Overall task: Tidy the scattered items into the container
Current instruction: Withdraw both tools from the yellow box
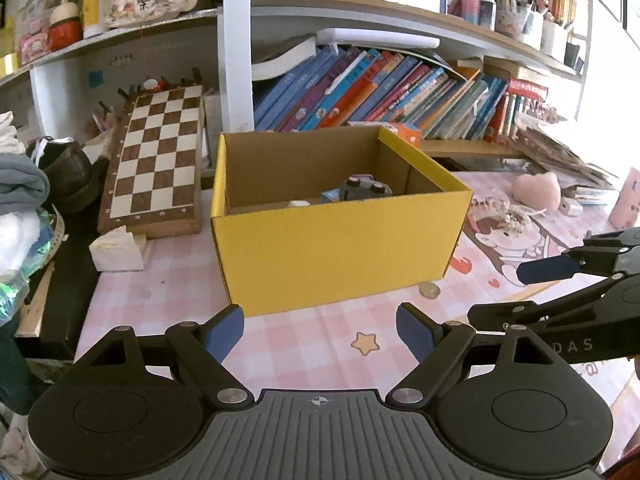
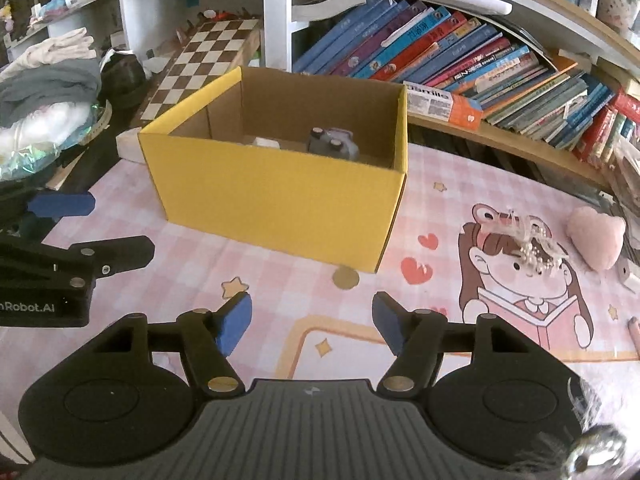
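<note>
— Both grippers, left gripper [image 1: 320, 330] and right gripper [image 2: 312, 326], have wide, empty jaws?
— Yes. Toys sit inside the yellow box [image 2: 280, 200] mid-frame; the coin [image 2: 346, 279] lies below it, probably next.

A yellow cardboard box [image 2: 276, 196] with plain brown inner walls is seen open-topped and upright on the worktop, straight ahead of the right gripper [image 2: 312, 324] and just beyond it. Inside the box, a grey toy car [image 2: 332, 145] is seen lying on its side with its wheels showing, a small white item [image 2: 267, 142] beside it. A gold coin [image 2: 345, 279] lies flat against the near corner of the box, closest ahead of the gripper. Farther to the gripper's right, a hair ornament of white beads and ribbon [image 2: 534, 250] is spread on the worktop, and beyond it a pink plush heart [image 2: 596, 236] rests.
</note>
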### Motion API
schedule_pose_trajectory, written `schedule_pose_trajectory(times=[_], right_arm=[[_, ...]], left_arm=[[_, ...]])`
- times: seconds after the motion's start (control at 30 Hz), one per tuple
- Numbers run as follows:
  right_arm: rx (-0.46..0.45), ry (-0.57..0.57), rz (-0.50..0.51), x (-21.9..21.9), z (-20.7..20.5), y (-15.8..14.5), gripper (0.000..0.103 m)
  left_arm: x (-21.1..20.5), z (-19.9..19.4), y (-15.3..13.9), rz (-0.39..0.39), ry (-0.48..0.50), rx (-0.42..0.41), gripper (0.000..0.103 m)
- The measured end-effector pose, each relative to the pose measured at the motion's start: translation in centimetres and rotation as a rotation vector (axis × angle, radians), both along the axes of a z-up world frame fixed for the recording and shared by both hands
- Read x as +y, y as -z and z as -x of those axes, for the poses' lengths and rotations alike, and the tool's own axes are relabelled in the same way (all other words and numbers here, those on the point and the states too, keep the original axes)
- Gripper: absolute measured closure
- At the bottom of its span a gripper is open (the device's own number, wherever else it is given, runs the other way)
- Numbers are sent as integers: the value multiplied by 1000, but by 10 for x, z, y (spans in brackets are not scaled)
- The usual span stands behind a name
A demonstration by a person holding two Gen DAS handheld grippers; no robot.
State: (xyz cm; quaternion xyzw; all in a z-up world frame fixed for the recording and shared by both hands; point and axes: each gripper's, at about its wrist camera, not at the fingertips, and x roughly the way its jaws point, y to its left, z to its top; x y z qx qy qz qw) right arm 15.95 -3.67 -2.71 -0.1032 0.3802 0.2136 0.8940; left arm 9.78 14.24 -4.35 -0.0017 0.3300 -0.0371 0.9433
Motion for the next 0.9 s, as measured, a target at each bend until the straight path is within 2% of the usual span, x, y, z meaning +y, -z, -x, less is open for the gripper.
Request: schedule_pose_trajectory(times=[0.2, 0.4, 0.5, 0.7, 0.9], right_arm=[[-1, 25, 10, -1, 9, 3, 20], [-11, 71, 32, -2, 15, 7, 9], [-20, 80, 39, -2, 17, 7, 8], [-23, 93, 51, -2, 21, 6, 7], [-14, 102, 54, -5, 23, 8, 6]], left_arm=[[-2, 6, 4, -1, 6, 11, 16], [-6, 9, 7, -3, 28, 30, 14], [-5, 10, 7, 0, 19, 28, 9], [1, 10, 10, 54, 13, 45, 9], [-2, 8, 12, 59, 22, 56, 9]])
